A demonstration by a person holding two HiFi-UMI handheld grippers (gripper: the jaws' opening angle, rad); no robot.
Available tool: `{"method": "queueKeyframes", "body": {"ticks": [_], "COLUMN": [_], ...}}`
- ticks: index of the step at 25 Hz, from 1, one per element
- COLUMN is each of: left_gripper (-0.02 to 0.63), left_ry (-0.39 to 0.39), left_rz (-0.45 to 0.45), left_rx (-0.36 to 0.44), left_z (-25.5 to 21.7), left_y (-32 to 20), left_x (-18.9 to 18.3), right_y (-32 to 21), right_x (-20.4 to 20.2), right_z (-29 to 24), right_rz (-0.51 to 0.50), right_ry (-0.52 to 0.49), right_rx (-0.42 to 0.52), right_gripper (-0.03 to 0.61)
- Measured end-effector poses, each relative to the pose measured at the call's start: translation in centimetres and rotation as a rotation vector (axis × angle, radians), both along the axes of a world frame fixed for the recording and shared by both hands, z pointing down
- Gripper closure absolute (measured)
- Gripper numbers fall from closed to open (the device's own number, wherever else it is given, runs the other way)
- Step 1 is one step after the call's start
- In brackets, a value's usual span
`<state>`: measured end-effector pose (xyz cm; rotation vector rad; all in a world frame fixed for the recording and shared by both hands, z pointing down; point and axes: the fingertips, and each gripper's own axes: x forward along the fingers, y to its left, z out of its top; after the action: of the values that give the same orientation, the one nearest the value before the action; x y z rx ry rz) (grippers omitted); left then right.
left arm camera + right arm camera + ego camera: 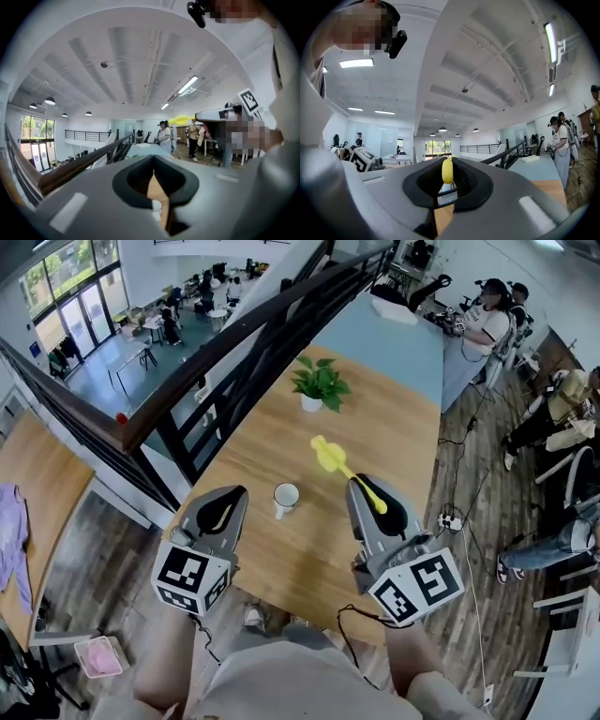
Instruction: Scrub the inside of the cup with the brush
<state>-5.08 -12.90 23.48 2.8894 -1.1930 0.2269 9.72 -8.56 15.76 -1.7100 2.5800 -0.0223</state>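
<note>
Right tool [373, 491] gripping brush [330, 457], cup [286, 495] — plant [319, 382] beyond

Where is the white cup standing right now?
In the head view the white cup stands upright on the wooden table, between the left claw and the right claw, which holds the yellow brush. The potted plant stands beyond it.

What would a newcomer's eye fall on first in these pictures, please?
The yellow brush, clamped in the right claw, sticks out over the wooden table. The white cup stands alone mid-table, and in the head view it shows between the two claws. The left claw is shut and empty, and a plant sits farther along.
</note>
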Motion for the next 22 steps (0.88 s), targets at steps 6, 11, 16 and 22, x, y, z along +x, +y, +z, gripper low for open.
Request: {"method": "queueKeyframes", "body": {"ticks": [6,11,16,22], "left_gripper": [0.611,0.611,0.611,0.611], "left_ry": [-0.020,0.001,0.008,-0.028], "left_rz": [0.012,0.033,0.034,0.015], "left_rx": [0.103,0.147,0.196,0.272], "left_z": [-3.8,-6.2,-8.5,-9.8], "left_y": [1.7,3.1,4.8,6.8], "left_x": [0.0,0.2,0.5,0.7], "right_y": [2.7,4.9,7.0,8.5], "right_x": [0.2,-0.1,-0.3,-1.0], "right_z": [-3.2,-5.4,-6.6,-6.8], "right_rz": [0.020,0.041,0.063,0.082], "right_ry": [-0.042,-0.057,-0.090,-0.063], "right_rx": [0.086,0.158,0.243,0.298], "right_gripper": [0.545,0.545,0.545,0.545]}}
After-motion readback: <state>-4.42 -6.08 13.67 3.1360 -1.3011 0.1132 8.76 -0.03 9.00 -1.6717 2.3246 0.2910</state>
